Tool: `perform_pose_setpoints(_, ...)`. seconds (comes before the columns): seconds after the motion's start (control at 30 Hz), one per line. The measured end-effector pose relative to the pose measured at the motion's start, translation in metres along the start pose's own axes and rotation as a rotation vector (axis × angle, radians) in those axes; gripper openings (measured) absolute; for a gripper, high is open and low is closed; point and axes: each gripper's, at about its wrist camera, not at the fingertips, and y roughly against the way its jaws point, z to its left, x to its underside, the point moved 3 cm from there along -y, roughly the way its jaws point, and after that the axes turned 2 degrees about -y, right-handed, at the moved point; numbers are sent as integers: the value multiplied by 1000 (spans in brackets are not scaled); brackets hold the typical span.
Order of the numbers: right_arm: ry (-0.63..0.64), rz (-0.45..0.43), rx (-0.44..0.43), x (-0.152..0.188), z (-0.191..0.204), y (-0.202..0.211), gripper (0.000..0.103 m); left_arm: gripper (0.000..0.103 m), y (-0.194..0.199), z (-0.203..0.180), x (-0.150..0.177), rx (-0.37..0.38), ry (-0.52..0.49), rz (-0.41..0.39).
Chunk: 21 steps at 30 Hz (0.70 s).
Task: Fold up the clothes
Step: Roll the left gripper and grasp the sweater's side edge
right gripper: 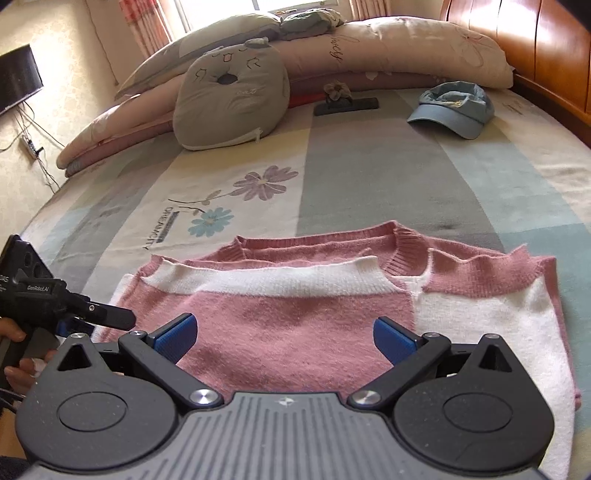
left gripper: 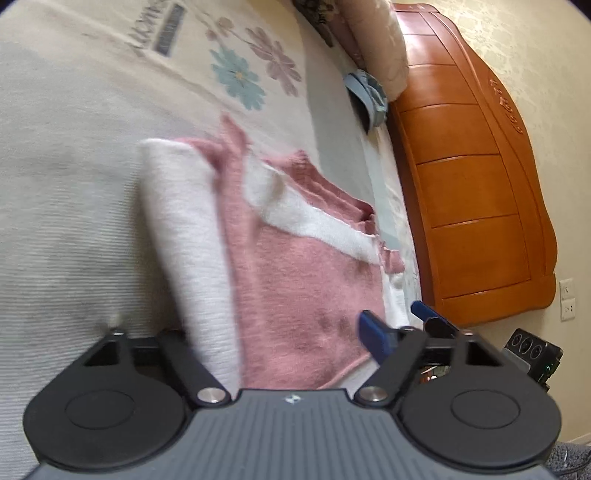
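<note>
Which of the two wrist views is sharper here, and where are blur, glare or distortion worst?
Right wrist view: sharp on the sweater and cap; the window is blown out; fisheye bows the bed. Left wrist view: soft overall, the sweater's white fold smeared, the headboard curved.

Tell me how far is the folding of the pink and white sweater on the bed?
Done: one part of the pink-and-white knitted sweater lies folded across its front. In hand: the left claw sits at the white edge, fabric between its jaws, grip unclear; the right claw hangs open above the near hem. Left: the other white side lies unfolded, then probably a final fold.
</note>
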Motion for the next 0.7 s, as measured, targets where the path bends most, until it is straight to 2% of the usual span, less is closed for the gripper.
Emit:
perform_pose_setpoints(0.03,-4,2,7,1,-2,0,103,56,2,3,1,0,17,2)
perform_pose_setpoints(0.1,-24,6,13,2,-6,0,103,61,2,0,7,7,-9,46)
perform_pose_setpoints(0.17,-27,3,17,2,-8,1,103,61,0,-6,14,9,-54,92)
perform_pose_setpoints(0.23,-28,2,15,3,-8,1,103,59,1,-4,13,12,-40,84)
perform_pose_setpoints(0.33,-24,9,5,3,-6,-1,103,43,-1,7,5,14,34,45)
perform_pose_setpoints(0.4,-15,12,-4,3,-3,-2,103,29,-4,11,2,0,51,44)
perform_pose_setpoints(0.53,-1,19,-31,3,3,-3,103,30,-6,9,1,-20,51,72)
perform_pose_setpoints(0.7,-66,40,-84,1,-1,-8,103,25,-5,14,2,-42,74,61)
